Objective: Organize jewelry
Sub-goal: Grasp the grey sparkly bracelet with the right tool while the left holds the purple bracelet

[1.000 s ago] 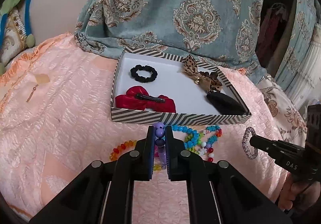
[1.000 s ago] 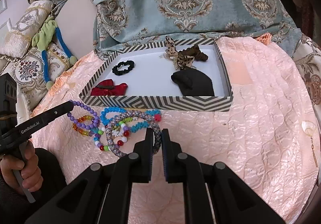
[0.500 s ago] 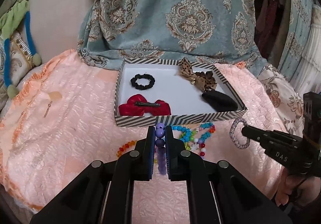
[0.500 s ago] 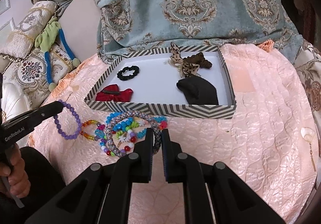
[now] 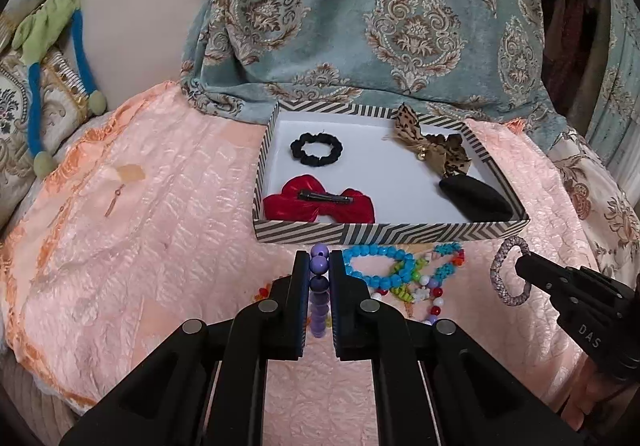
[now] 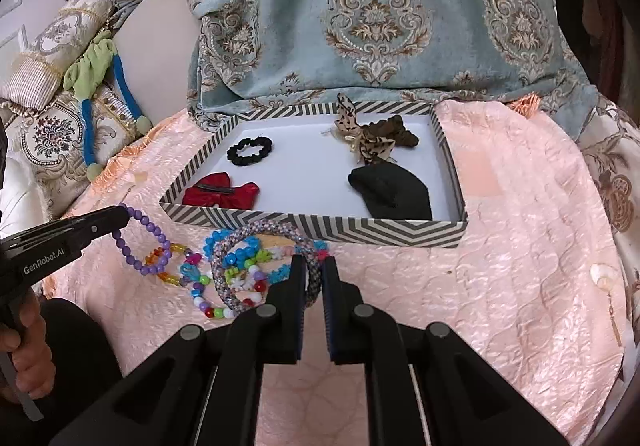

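My left gripper is shut on a purple bead bracelet that hangs between its fingers, just in front of the striped box. In the right wrist view the left gripper holds the purple bracelet up at the left. My right gripper is shut on a speckled rope bangle, lifted over a pile of coloured bead bracelets. The left wrist view shows the right gripper holding the bangle. A blue bead bracelet lies on the pink bedspread.
The box holds a black scrunchie, a red bow clip, a leopard-print bow and a black cloth item. A shell earring lies on the bedspread at right. A patterned blue blanket rises behind.
The left wrist view has swung, so the box now sits higher and more centred. Both grippers keep their hold, and the bracelets hang much as before.
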A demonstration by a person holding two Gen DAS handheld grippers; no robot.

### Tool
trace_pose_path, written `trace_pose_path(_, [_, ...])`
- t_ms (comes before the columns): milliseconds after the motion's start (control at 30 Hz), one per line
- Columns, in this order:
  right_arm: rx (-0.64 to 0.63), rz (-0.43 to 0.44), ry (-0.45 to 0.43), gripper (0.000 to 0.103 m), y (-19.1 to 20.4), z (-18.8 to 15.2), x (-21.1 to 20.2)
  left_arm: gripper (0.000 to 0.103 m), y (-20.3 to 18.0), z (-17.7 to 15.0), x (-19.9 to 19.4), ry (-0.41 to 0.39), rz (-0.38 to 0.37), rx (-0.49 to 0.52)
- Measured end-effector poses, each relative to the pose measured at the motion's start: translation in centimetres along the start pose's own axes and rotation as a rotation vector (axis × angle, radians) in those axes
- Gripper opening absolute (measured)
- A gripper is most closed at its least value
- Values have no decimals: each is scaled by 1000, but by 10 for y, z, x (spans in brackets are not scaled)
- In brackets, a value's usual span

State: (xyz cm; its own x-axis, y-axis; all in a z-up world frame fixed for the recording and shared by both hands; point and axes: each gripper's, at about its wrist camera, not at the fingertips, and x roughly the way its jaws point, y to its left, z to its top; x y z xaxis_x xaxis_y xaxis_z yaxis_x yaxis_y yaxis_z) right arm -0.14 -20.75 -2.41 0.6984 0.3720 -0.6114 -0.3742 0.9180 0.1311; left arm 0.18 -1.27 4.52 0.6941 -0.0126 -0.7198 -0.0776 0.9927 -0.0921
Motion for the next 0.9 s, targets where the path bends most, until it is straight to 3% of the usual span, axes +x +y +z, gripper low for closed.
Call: trace_pose_path(900, [-13,4,13,8,5,2,0,0,-5,8,-6,-22,34,34])
